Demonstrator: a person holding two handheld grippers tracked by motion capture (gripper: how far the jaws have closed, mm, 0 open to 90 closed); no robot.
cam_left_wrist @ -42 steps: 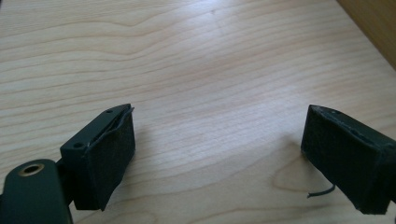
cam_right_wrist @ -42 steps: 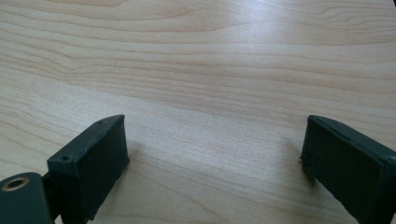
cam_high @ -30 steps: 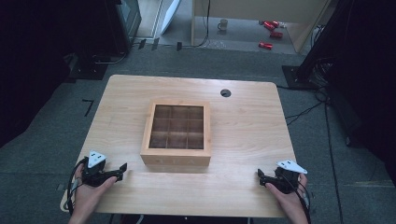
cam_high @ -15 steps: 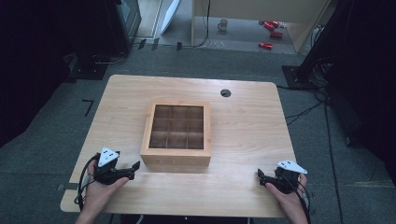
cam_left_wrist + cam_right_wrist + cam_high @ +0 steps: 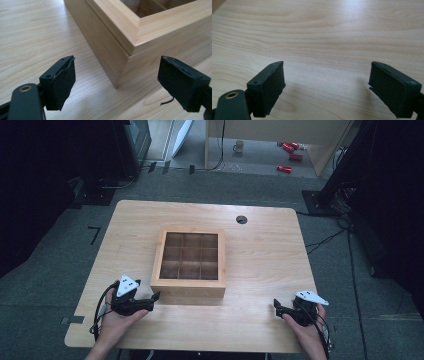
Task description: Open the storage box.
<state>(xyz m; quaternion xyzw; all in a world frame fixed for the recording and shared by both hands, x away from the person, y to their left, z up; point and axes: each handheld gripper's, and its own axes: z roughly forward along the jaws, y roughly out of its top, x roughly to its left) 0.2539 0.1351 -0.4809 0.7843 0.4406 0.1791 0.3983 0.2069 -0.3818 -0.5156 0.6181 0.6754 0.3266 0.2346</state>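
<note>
Both jaws stand spread, lately narrowing, nothing between; your left gripper [image 5: 150, 298] nears the wooden box [image 5: 189, 261] corner, and could shove it toward the table's [image 5: 260, 255] far edge.

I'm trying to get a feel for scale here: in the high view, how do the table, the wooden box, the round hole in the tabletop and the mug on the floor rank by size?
1. Table, largest.
2. Wooden box with nine compartments.
3 and 4. Mug and round hole: they look about alike, and the mug stands farther from the camera, so I won't rank them.
</note>
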